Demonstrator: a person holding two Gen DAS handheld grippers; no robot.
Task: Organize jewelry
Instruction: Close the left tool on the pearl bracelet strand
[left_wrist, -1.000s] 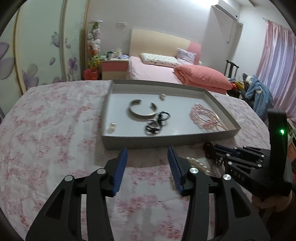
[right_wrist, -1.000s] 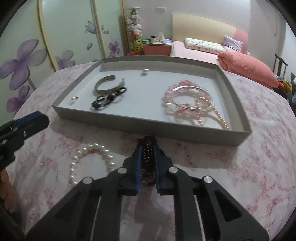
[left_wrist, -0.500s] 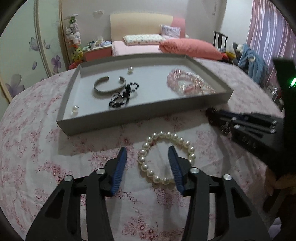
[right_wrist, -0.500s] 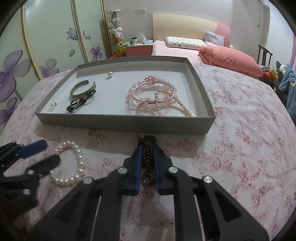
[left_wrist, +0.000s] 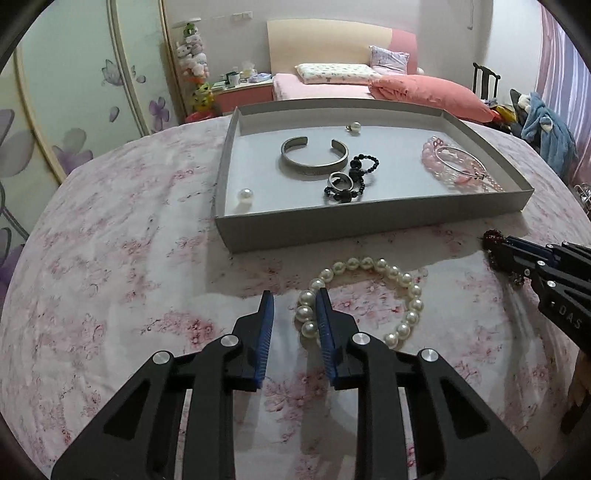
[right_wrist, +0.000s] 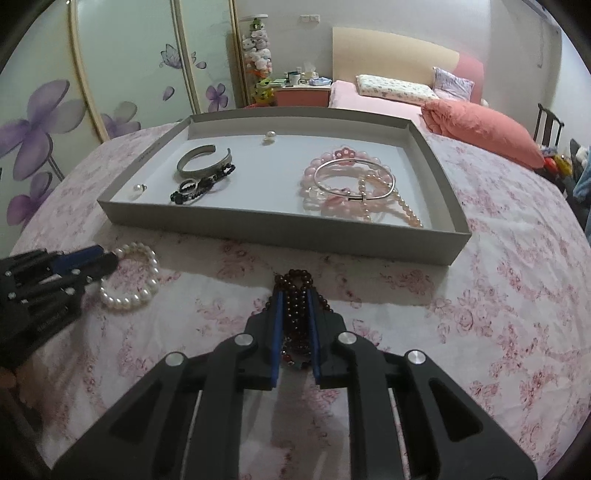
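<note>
Hidden or unclear: the near wall of the grey tray (left_wrist: 373, 221) cuts off the lower edge of what lies inside it in the left wrist view. The right gripper (right_wrist: 294, 295) covers most of the dark red bead bracelet (right_wrist: 295, 284); only its loop end shows past the fingertips. From the left wrist view that bracelet is a dark smudge at 3 o'clock. The person's hands are cropped at the frame edges.

Left gripper (left_wrist: 293, 299): black frame, ribbed blue pads, jaws closing. The left arc of the white pearl bracelet (left_wrist: 369, 295) sits between them, against the right pad; the left pad stands clear, so no clench yet.

Right gripper: jaws opening, pads close against the dark red strands lying between them; whether they press cannot be told.

Pearl bracelet: round glossy beads in a ring, flat on the pink floral cloth (left_wrist: 110, 258), just outside the tray at its 6 o'clock.

Tray contents, shallow rectangular card box:
- open silver cuff (left_wrist: 314, 157), matte metal, centre
- black bead string (left_wrist: 352, 181) with a silver ring (left_wrist: 340, 180), at the cuff's 5 o'clock
- loose pearl (left_wrist: 245, 194) at 8 o'clock; another pearl (left_wrist: 355, 127) at 12 o'clock
- pink bead bracelets (right_wrist: 343, 184) under a thin silver bangle (right_wrist: 354, 177), translucent, at 3 o'clock
</note>
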